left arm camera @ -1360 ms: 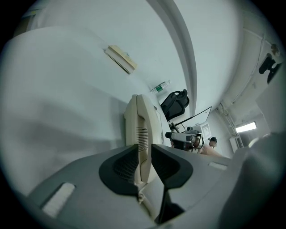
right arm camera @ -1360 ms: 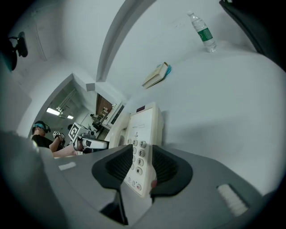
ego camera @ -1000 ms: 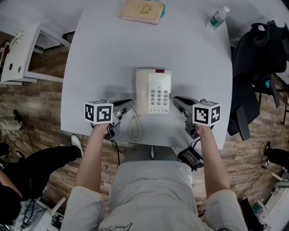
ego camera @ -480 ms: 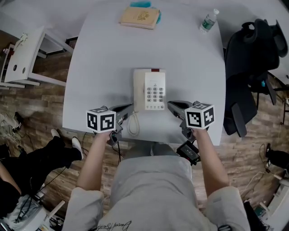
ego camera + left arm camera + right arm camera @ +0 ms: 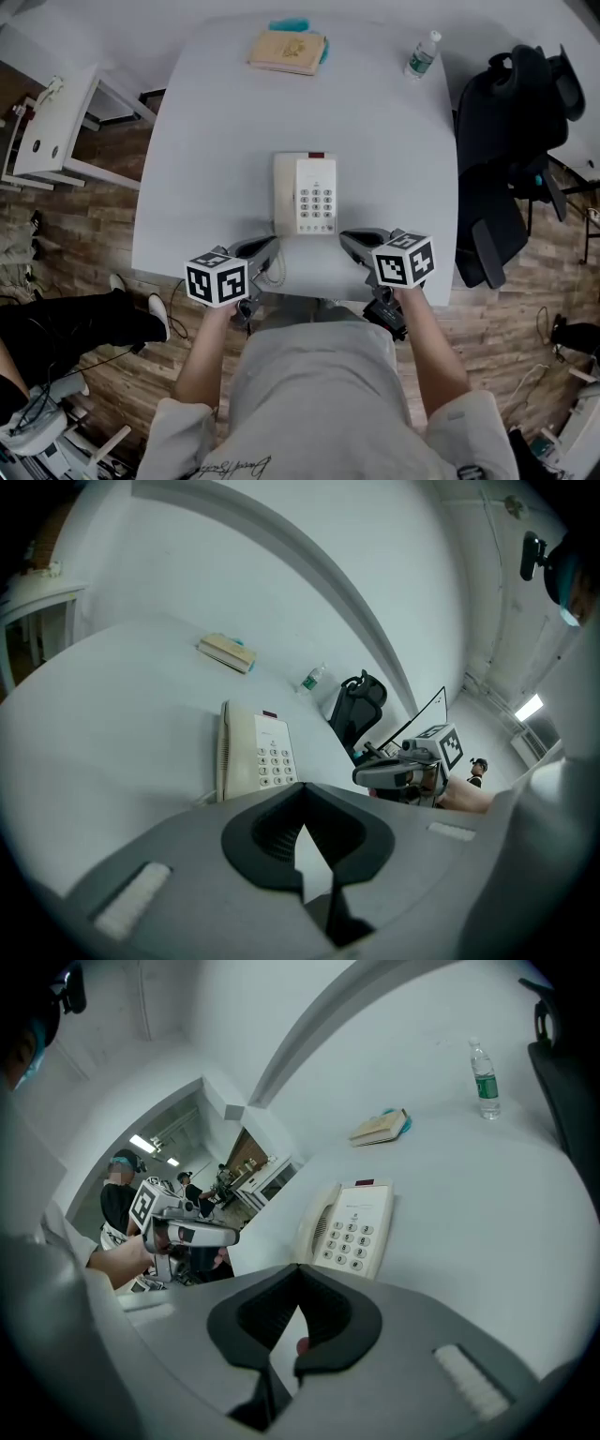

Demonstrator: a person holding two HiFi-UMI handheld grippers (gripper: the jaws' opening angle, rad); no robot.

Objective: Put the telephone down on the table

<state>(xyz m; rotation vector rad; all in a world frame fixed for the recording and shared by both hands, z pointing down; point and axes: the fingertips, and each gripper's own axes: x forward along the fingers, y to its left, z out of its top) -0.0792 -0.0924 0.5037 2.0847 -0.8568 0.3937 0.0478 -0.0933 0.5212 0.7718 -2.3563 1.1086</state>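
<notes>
The telephone (image 5: 305, 194) sits flat near the middle of the surface (image 5: 216, 122), handset on its cradle as far as I can tell, so the set-down looks finished. My left gripper (image 5: 261, 247) and right gripper (image 5: 354, 240) hang at the near edge, one on either side of it. Their fingers are pressed together and empty, with nothing more to carry.

Light grey short-sleeved T-shirt (image 5: 309, 384) with dark script print; grey left tongs (image 5: 269, 245) and right tongs (image 5: 345, 237), each bearing black-and-white square markers.
</notes>
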